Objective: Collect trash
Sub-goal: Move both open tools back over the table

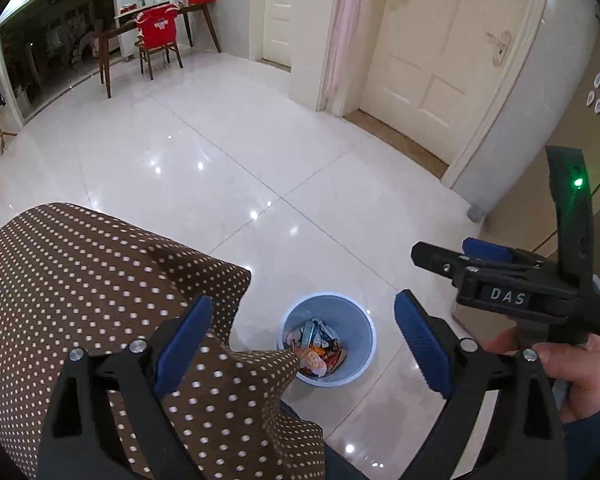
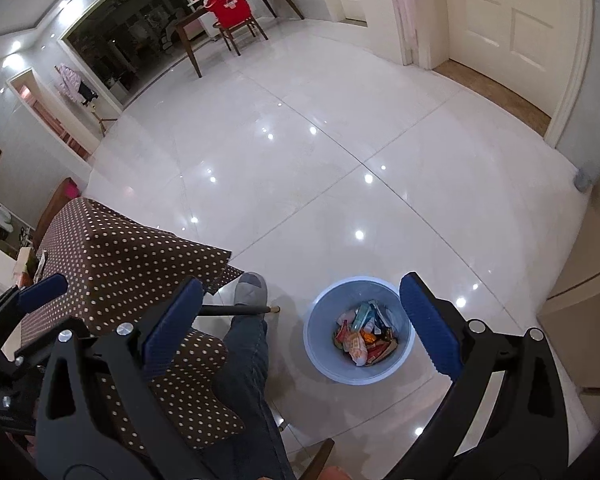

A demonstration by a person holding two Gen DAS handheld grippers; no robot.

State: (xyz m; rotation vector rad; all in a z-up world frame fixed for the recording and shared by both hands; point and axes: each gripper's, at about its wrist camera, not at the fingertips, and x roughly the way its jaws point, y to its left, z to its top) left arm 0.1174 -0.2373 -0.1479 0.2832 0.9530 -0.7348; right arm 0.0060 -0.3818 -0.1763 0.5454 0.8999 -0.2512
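Many crumpled wrappers [image 2: 362, 340] (orange, teal) fill the pale-blue bin [image 2: 320, 344].

The left tool [image 1: 302, 344] and right tool [image 2: 300, 320] both gape wide with nothing between their fingers, filling each frame's bottom; a hand [image 1: 576, 368] grips the right tool's handle at lower right.

1. The left wrist view looks steeply down from well above the floor [image 1: 228, 168], its own fingers low in frame.
2. The right wrist view faces likewise, from just beside it.
3. Both share the blue bin [image 1: 328, 338] [image 2: 358, 330] at lower centre, the dotted tablecloth [image 1: 92, 280] [image 2: 128, 256] at lower left, and the red chair [image 1: 158, 36] [image 2: 230, 10] near the top.
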